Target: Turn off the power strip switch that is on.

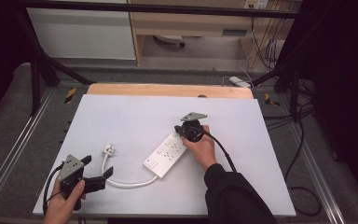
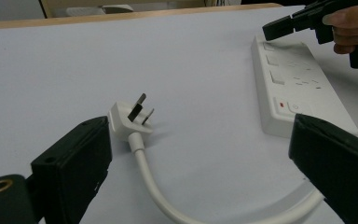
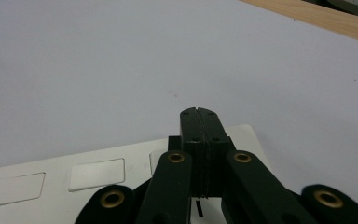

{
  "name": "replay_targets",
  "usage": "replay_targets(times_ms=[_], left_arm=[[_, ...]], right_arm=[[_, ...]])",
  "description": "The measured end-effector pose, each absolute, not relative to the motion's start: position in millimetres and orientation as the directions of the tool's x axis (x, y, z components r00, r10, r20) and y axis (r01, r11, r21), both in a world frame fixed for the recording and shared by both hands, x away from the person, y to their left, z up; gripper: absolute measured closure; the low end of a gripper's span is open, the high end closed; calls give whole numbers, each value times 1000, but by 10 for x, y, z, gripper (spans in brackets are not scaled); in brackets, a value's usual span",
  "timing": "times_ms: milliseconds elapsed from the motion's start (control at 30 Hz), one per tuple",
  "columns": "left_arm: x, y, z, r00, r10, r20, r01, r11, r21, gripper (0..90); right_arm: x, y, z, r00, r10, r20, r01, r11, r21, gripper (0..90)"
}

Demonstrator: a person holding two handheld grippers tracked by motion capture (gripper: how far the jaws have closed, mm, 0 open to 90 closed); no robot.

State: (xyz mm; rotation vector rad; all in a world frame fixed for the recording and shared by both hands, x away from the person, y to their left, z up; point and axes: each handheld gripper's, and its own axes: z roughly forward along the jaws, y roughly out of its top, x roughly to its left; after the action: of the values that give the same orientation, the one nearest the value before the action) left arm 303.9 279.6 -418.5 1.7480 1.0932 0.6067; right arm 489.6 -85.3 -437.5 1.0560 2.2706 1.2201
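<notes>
At centre frame the right gripper [image 1: 181, 132], jaws closed, is pressing the power strip [image 1: 166, 155], probably steadying it; left gripper [image 1: 98, 171], jaws wide, should be approaching the plug [image 2: 129, 116] squarely.

High view: a fixed camera above the near edge of the bench [image 1: 121, 112], facing forward and down, far enough to take in the whole white top with the power strip [image 1: 165, 155] near its middle. Left gripper view: low and close over the bench, looking along the left hand-held gripper [image 2: 200, 163] toward the plug [image 2: 129, 117] and the switch end of the power strip, with the right hand-held gripper [image 2: 279, 29] beyond the strip. Right gripper view: very close above the strip's far end, facing the bench's wooden far edge [image 3: 326, 18]. All three views share the power strip.
</notes>
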Motion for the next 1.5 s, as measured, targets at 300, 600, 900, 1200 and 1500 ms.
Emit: replay_targets(times_ms=[300, 600, 900, 1200, 1500], left_arm=[[3042, 2800, -4186, 478, 876, -70, 404, -148, 903, 59], [3038, 2795, -4184, 473, 878, -72, 404, -143, 903, 59], [3038, 2794, -4184, 473, 878, -75, 404, -140, 904, 57], [3038, 2794, -4186, 473, 878, -77, 406, -140, 903, 57], [3038, 2794, -4186, 473, 878, -77, 406, -140, 903, 57]], right_arm=[[4862, -880, -4286, -663, 748, 42, 430, 334, 839, 900], [4822, -906, -4195, -667, 744, 40, 416, 327, 849, 900], [4783, -955, -4082, -668, 743, 45, 404, 311, 860, 900], [4772, -1009, -4009, -668, 743, 47, 394, 299, 869, 900], [4776, -1035, -3988, -663, 746, 60, 396, 282, 874, 900]])
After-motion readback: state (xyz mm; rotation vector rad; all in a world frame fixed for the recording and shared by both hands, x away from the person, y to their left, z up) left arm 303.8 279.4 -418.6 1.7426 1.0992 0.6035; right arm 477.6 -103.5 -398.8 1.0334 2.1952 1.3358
